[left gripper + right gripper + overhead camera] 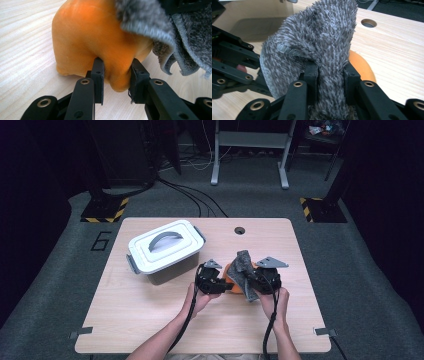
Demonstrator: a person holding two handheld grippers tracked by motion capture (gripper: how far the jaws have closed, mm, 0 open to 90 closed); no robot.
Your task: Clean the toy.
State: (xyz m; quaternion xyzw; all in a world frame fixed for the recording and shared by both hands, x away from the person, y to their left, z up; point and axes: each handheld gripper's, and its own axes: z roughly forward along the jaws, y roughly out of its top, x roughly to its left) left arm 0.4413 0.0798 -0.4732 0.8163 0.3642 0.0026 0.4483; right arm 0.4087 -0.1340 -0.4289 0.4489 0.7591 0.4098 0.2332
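Left gripper (117, 75): I pinch the soft orange toy (97, 35) low, denting it.
Right gripper (329, 75): I clamp the limp grey cloth (322, 37) mid-fold.

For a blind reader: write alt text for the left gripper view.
The left gripper pinches the bottom edge of an orange object on a wooden table. A grey cloth drapes over its upper right.
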